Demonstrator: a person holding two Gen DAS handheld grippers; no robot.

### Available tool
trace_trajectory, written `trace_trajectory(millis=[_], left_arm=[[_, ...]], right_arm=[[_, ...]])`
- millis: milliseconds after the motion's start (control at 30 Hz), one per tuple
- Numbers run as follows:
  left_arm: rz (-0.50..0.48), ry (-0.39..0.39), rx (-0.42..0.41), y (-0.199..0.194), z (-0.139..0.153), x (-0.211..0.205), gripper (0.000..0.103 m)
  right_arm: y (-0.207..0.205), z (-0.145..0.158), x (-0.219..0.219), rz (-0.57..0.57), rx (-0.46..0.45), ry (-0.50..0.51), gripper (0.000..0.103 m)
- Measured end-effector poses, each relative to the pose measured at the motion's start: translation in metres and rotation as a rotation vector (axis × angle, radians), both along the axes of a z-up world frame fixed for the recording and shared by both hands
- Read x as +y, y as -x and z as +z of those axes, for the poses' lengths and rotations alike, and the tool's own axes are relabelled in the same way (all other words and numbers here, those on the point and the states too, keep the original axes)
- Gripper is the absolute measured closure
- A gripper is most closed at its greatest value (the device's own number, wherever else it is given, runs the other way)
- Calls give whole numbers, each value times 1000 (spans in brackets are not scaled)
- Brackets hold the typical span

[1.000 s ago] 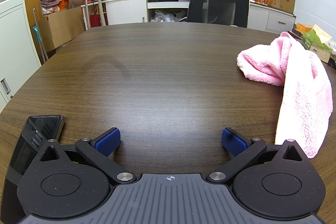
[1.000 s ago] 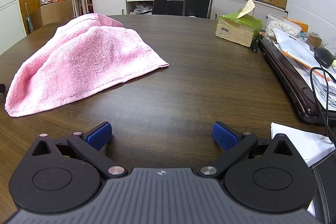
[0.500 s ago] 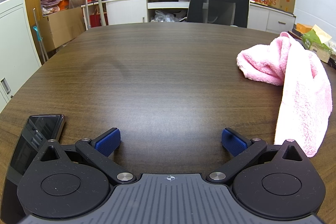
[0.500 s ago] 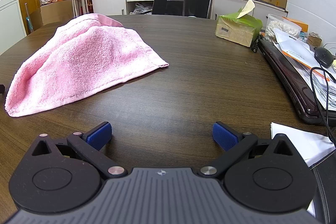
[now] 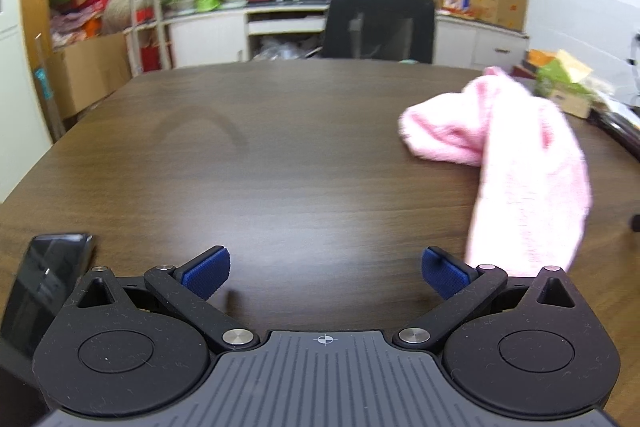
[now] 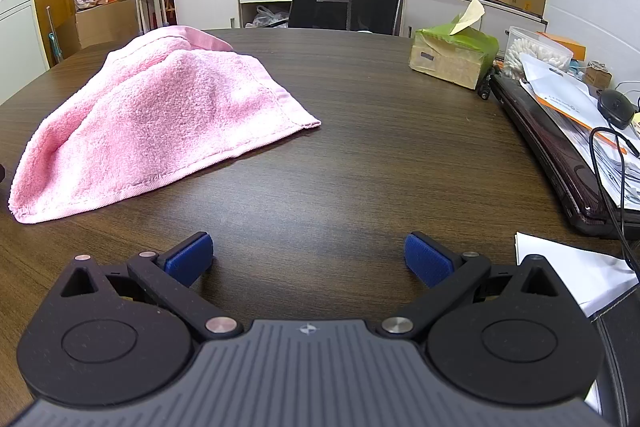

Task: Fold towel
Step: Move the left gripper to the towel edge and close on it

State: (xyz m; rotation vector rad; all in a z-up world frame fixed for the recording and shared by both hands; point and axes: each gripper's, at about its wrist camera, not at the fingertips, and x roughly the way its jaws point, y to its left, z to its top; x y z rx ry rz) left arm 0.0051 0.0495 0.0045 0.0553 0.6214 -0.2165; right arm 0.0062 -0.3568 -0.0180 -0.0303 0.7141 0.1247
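1. Towel (image 6: 160, 123): a pink terry cloth, lying in a loose rumpled heap on the dark wooden table (image 6: 360, 167); from my right wrist view it sits ahead and to the left, one hemmed corner pointing toward the middle of the table; from my left wrist view the same towel (image 5: 520, 167) lies to the right, its near end just beside that claw's right finger, though I cannot tell if they touch.
2. Left claw (image 5: 325, 273): blue pads spread wide with only bare table between them; it pinches nothing; this view is blurred.
3. Right claw (image 6: 308, 259): also spread wide and empty, low over the table, the towel near but apart from it.
4. Progress, as I judge it: no fold is made; the cloth is bunched, not flat, and no edge is gripped; the whole job remains, namely taking hold of corners, spreading the cloth out, then folding it.
5. Nearby things: a dark phone (image 5: 44, 279) at my left claw's left side; a green tissue box (image 6: 454, 57) and a laptop (image 6: 560, 155) under papers, well right of the towel.
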Motion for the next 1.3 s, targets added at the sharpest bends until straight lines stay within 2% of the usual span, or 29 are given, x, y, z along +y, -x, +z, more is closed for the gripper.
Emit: trace_trajectory(millis=[400, 567, 667, 700, 867, 1033, 1167, 1300], left_arm=[[-129, 13, 10, -2, -4, -52, 0], [-145, 21, 33, -3, -5, -62, 0], [-131, 52, -22, 3, 6, -57, 0], [-146, 88, -26, 4, 11, -53, 0], [-161, 134, 40, -5, 6, -57, 0], [-214, 101, 81, -2, -3, -77, 0], [-215, 116, 116, -5, -6, -82, 0], [-206, 113, 112, -4, -7, -85, 0]], right_arm=[[0, 0, 0, -5, 0, 1, 0], [0, 0, 1, -7, 0, 1, 0], [1, 0, 1, -7, -1, 1, 0], [1, 0, 2, -7, -1, 1, 0], [2, 0, 3, -7, -1, 1, 0], [2, 0, 2, -7, -1, 1, 0], [2, 0, 3, -7, -1, 1, 0], [2, 0, 2, -8, -1, 1, 0]])
